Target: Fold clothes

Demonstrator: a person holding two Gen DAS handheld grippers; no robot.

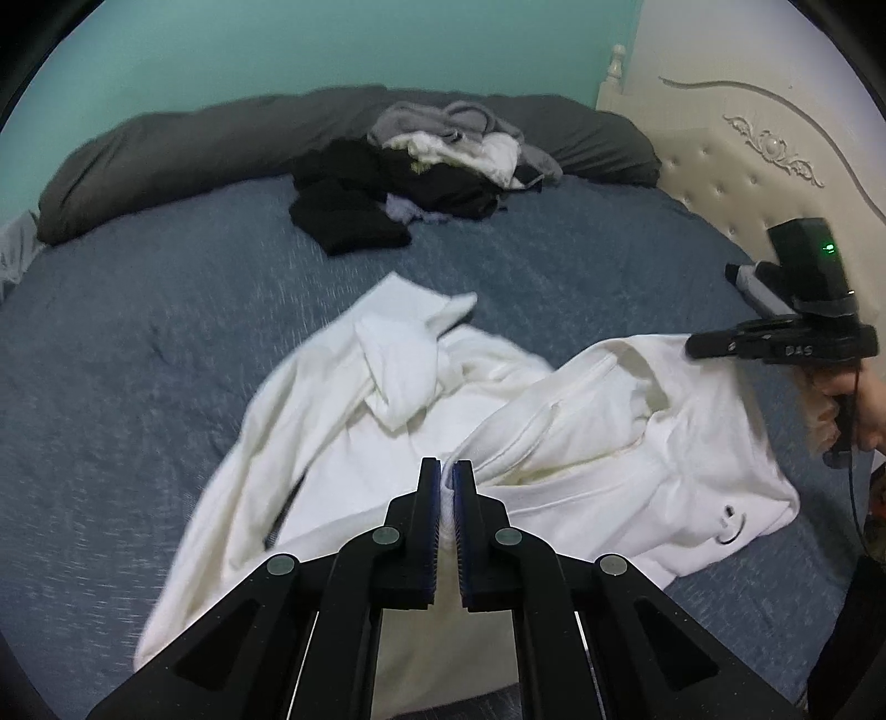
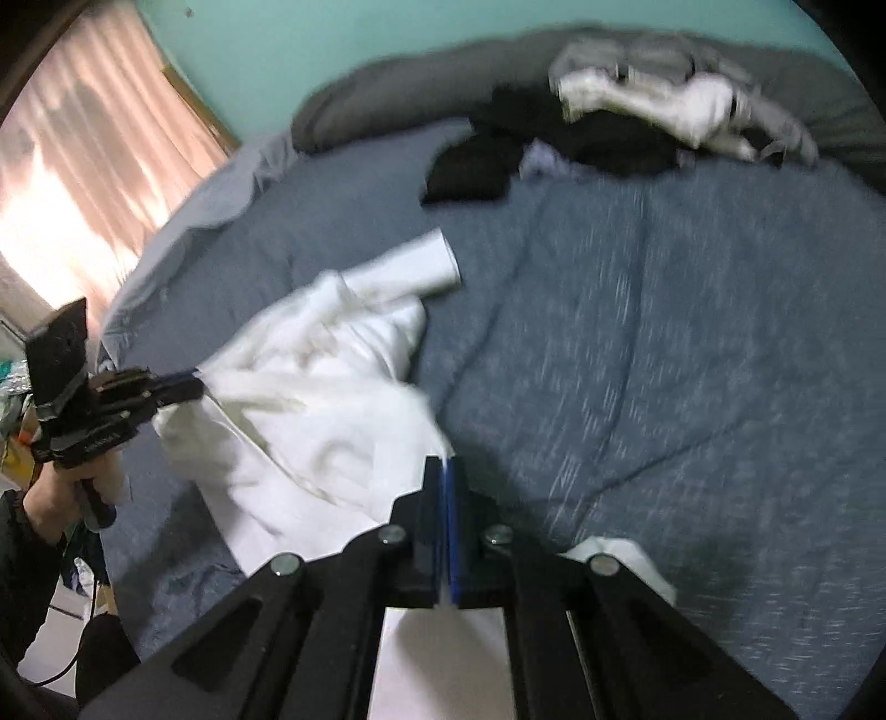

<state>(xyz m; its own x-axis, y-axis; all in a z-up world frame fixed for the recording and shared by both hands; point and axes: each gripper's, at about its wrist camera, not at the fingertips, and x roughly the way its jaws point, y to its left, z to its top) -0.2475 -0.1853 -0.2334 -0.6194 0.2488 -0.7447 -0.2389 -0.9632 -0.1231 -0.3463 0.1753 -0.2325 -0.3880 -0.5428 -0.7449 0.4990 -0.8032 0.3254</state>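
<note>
- A white hoodie [image 1: 581,443] lies crumpled across the near half of the bed [image 1: 138,332], which has a blue-grey cover.
- The left gripper [image 1: 447,471] has its fingers [image 1: 431,498] drawn narrow, pinching a fold of the white fabric between the blue pads.
- In the right wrist view the right gripper [image 2: 446,471] has its fingers pressed nearly together on an edge of the same hoodie, with white cloth showing at their tips and below them.
- In the left wrist view the right gripper sits at the right edge, its tip against the upper edge of the hoodie, and a hand [image 1: 853,410] holds its handle.
- In the right wrist view the left gripper appears at the left, its tip in the cloth, held by the other hand [image 2: 50,504].
- One sleeve [image 1: 410,315] is bunched up and points away toward the far side of the bed.
- A small dark logo [image 1: 731,526] shows on the hoodie's near right part.
- A pile of clothes [image 1: 421,171], black, grey and white, sits at the far side of the bed, well apart from the hoodie.
- A long dark grey pillow [image 1: 166,149] runs behind the pile along a teal wall [image 1: 332,44].
- A cream padded headboard [image 1: 736,160] stands at the right.
- A curtain [image 2: 83,138] with light coming through it hangs at the left.
</note>
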